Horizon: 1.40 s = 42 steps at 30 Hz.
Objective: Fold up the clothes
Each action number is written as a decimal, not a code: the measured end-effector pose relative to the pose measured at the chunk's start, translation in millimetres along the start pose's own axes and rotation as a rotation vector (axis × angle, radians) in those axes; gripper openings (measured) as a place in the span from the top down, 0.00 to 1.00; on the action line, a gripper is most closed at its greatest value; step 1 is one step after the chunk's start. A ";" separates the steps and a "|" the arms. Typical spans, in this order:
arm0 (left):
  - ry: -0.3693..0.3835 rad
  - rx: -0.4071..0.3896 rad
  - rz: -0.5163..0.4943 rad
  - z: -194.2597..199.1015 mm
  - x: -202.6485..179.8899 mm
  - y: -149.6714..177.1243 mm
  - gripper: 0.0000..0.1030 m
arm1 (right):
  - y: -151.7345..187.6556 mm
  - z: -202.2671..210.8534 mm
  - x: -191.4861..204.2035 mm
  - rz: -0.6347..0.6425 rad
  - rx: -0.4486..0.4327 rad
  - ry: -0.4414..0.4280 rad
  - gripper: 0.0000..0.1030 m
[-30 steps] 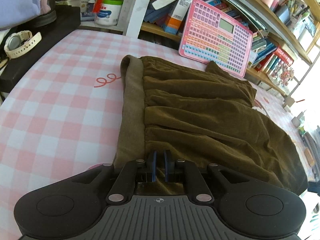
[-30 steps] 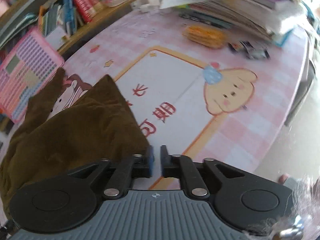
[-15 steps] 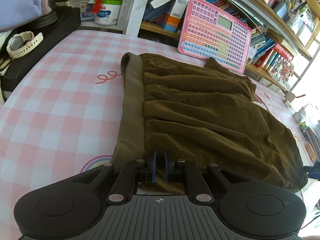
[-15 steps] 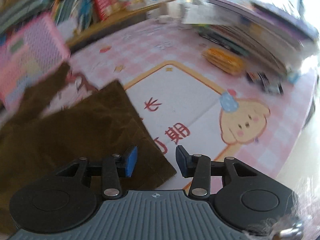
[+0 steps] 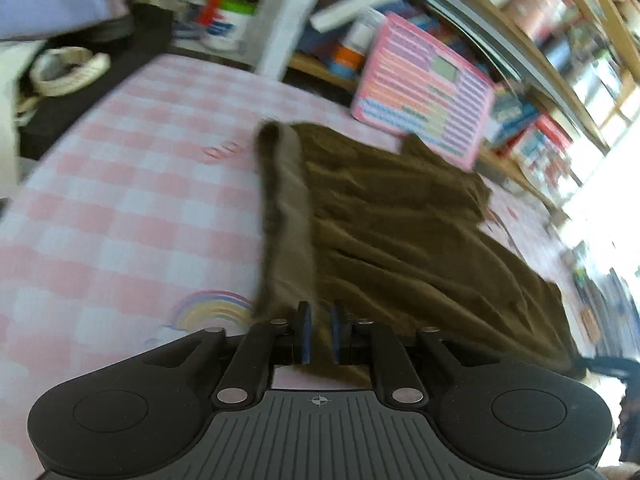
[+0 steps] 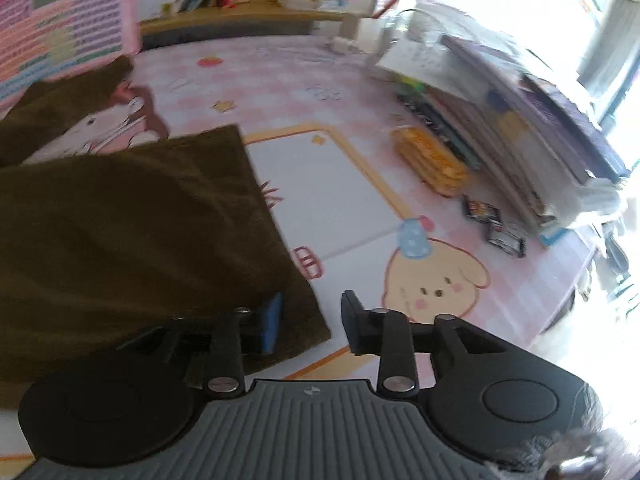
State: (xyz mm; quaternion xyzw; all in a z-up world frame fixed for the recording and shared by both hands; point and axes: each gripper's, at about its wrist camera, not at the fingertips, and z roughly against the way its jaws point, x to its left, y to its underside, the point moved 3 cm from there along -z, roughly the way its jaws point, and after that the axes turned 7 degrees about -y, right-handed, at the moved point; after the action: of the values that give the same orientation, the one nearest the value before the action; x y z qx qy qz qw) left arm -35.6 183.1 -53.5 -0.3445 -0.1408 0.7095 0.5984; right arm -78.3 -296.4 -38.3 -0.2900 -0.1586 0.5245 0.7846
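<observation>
Evidently the brown garment [image 5: 400, 240] lies spread on the pink checked mat [image 5: 120, 220] for folding, the left gripper [image 5: 319, 334] seemingly pinching its waistband [image 5: 290, 216] edge, though blur obscures contact, while the right gripper [image 6: 310, 322] gapes wide over the hem corner [image 6: 308, 320], holding nothing.

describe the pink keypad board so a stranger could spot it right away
Start at the bookshelf behind the pink checked table. Leaning against it, just past the brown garment, is the board: a flat pink panel with rows of coloured keys and a small grey screen, unlike the books around it.
</observation>
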 end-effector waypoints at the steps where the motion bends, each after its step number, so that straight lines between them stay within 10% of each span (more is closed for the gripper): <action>1: -0.003 -0.004 0.013 2.4 4.2 -1.6 0.84 | -0.6 3.9 3.2 0.003 -0.015 -0.001 0.71; 14: -0.072 -0.022 -0.039 -48.1 0.2 -32.4 0.55 | 10.1 12.6 82.1 0.197 -0.027 -0.183 0.69; 27: -0.254 -0.030 -0.018 -34.9 12.6 -11.3 1.00 | 18.9 11.1 78.9 0.157 0.021 -0.225 0.68; 33: -0.172 -0.098 0.103 -11.9 38.1 -10.5 1.00 | 19.8 11.7 78.6 0.165 0.014 -0.236 0.68; 42: -0.011 -0.147 -0.063 -17.5 -34.1 -16.2 0.94 | 17.4 14.0 80.1 0.171 0.024 -0.244 0.63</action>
State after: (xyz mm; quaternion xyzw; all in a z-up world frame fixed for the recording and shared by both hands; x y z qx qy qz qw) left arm -10.3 151.1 -45.3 -0.3792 -0.2065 0.6799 0.5927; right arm -66.8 -214.2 -42.6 -0.2273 -0.2212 0.6225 0.7155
